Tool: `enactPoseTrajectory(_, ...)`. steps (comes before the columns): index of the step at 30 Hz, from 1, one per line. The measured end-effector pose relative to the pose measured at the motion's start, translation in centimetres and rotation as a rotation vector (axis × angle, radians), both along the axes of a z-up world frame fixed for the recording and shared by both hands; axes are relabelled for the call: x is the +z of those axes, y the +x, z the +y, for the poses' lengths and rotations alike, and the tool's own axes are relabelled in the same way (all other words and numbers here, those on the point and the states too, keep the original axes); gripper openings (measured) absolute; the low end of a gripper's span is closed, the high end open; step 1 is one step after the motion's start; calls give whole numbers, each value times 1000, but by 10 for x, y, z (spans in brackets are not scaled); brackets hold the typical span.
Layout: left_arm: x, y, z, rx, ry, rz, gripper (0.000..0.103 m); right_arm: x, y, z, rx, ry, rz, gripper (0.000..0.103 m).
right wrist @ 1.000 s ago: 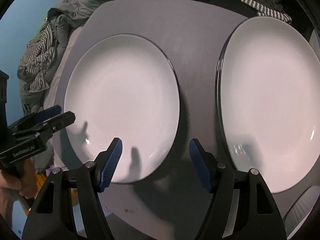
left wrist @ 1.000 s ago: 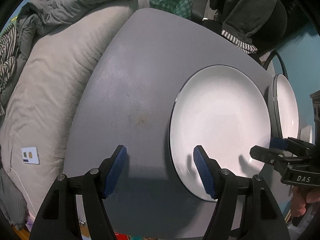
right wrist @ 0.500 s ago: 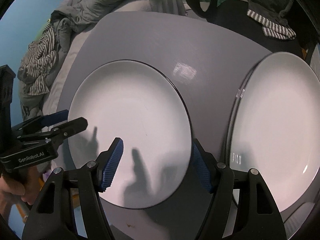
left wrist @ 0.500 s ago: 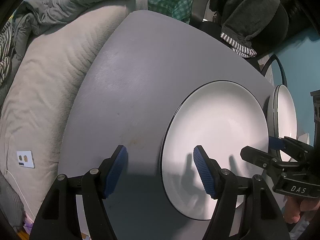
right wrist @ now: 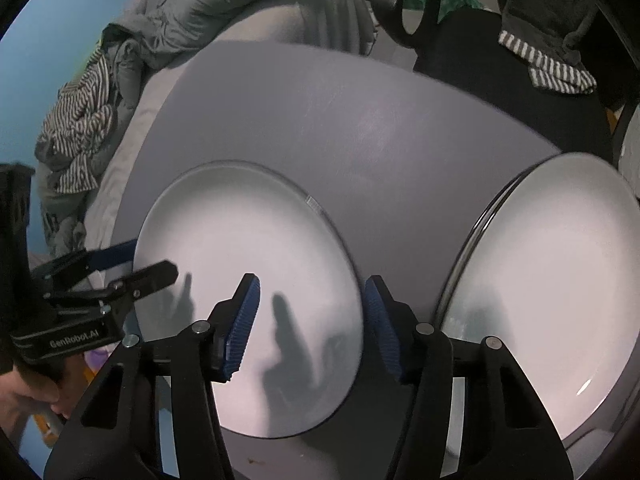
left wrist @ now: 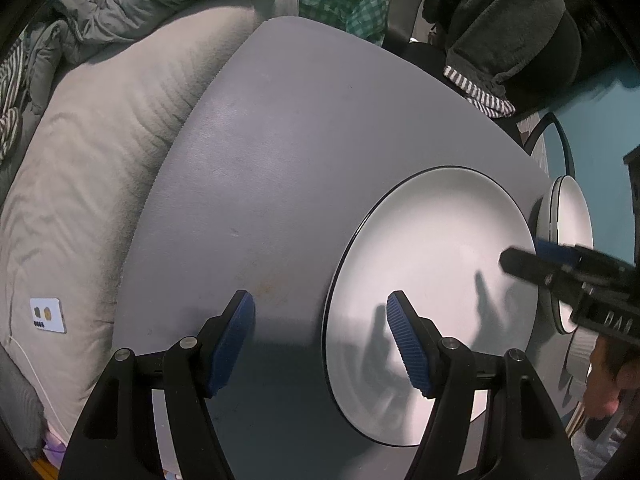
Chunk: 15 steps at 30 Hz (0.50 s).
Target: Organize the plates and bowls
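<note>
Blue ribbed pads on my right claw (right wrist: pixel 310 326) stand spread astride the near right rim of the single white plate (right wrist: pixel 240 280), gripping nothing; my left claw (left wrist: pixel 320 344) is spread too, one pad over that plate's left rim. It lies near the table's (right wrist: pixel 320 120) front edge, left of the plate stack (right wrist: pixel 560 280). I judge it stiff, glazed, slippery and breakable, so I'd pinch the raised rim firmly.

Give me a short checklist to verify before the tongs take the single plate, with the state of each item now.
1. Left tongs open: ok.
2. Right tongs open: ok.
3. Both tongs hold nothing: ok.
4. Single plate lies flat on the table: ok.
5. Single plate stands apart from the plate stack: ok.
6. A finger is under the plate's rim: cannot tell.
</note>
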<state>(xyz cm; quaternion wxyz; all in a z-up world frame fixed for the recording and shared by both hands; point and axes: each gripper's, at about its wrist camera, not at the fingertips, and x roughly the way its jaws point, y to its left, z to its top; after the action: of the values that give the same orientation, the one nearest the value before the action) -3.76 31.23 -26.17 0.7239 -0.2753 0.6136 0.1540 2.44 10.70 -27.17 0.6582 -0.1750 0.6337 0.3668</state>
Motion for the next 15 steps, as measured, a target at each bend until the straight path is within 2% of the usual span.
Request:
enactPoseTrajectory(9, 0, 6, 0, 13, 7, -1, 71, 18, 21, 14, 34, 67, -29, 57)
enactPoseTrajectory(15, 0, 12, 1, 13, 15, 1, 71, 8, 22, 22, 70, 92, -2, 57)
